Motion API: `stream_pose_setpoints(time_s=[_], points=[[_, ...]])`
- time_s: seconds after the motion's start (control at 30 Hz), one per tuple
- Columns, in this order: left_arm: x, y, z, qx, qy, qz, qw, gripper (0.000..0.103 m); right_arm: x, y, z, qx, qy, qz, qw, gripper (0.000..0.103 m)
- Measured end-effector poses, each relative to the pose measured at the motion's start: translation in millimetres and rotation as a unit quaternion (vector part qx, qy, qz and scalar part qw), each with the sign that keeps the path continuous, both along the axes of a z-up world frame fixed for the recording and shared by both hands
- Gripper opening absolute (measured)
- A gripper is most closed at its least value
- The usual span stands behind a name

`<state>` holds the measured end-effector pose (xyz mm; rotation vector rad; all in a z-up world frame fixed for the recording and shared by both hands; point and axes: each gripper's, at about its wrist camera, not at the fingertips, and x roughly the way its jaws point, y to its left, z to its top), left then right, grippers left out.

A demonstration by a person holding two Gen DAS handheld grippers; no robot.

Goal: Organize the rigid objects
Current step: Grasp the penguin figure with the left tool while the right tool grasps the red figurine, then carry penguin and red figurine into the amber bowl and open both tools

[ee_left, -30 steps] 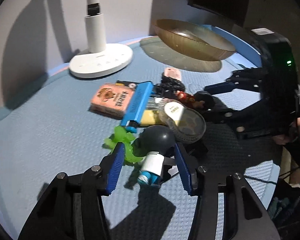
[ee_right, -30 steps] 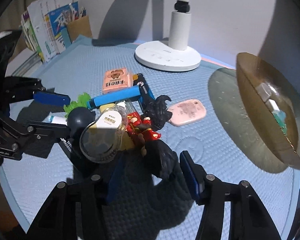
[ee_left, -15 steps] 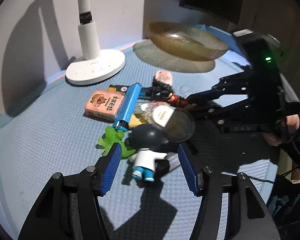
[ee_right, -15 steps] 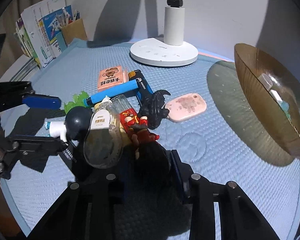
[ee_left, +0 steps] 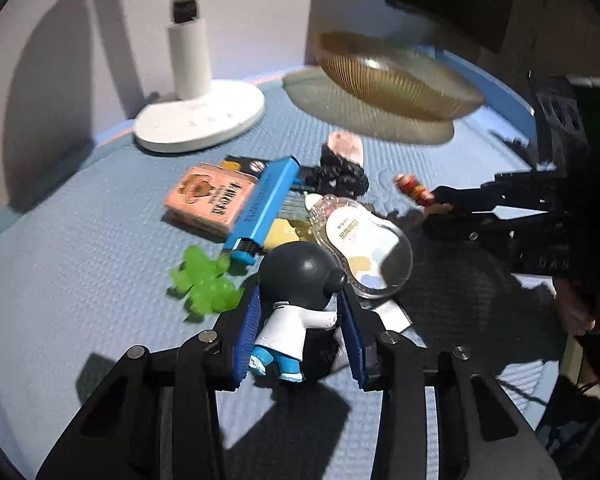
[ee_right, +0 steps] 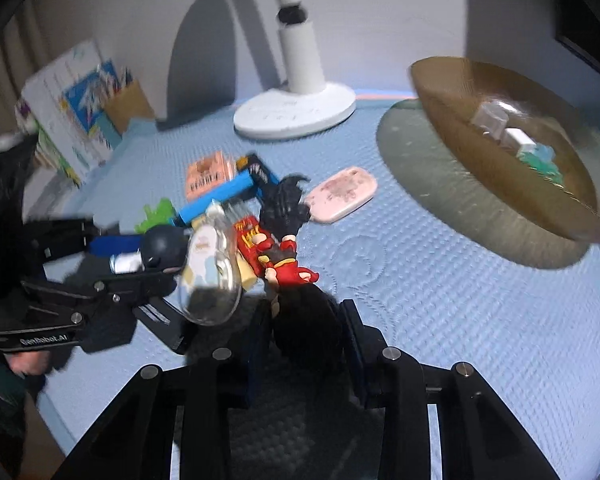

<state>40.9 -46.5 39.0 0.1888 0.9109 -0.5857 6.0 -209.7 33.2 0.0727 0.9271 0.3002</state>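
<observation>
Toys: one black-headed doll (ee_left: 300, 292) stood head-up as the left claw (ee_left: 296, 332) was closing around it; one red figure (ee_right: 278, 258), maybe lengthwise, sat pinched in the right claw (ee_right: 300, 332).

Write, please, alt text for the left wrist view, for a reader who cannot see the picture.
The left gripper is closing its blue pads on a dark-headed toy figure in a white coat, on a blue mat. Behind it lie a green toy, a pink box and a white lamp base.
</observation>
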Motion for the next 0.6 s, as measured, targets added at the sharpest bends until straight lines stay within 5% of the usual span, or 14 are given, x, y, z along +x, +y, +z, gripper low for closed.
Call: stream_pose_setpoints(time_s=[0.13,0.27,0.4,0.6], points=[[-31,30,23,-0.05,-0.03,0.042,0.9974,0.036,-23,-18,25,0.02,-0.02,-0.024,0.999,0.033],[-61,63,26,-0.039,-0.045,0.121,0.9908,0.036,-52,-25,38,-0.026,-0.028,-0.042,0.998,0.033],[-65,86,-1,0.003,-0.014,0.2,0.9798,0.036,-58,-26,12,-0.07,0.003,-0.064,0.995,0.033],[-69,80,-18,0.016,-0.022,0.214,0.9765,0.042,-61,-31,-17,-0.041,0.032,-0.073,0.996,0.036]])
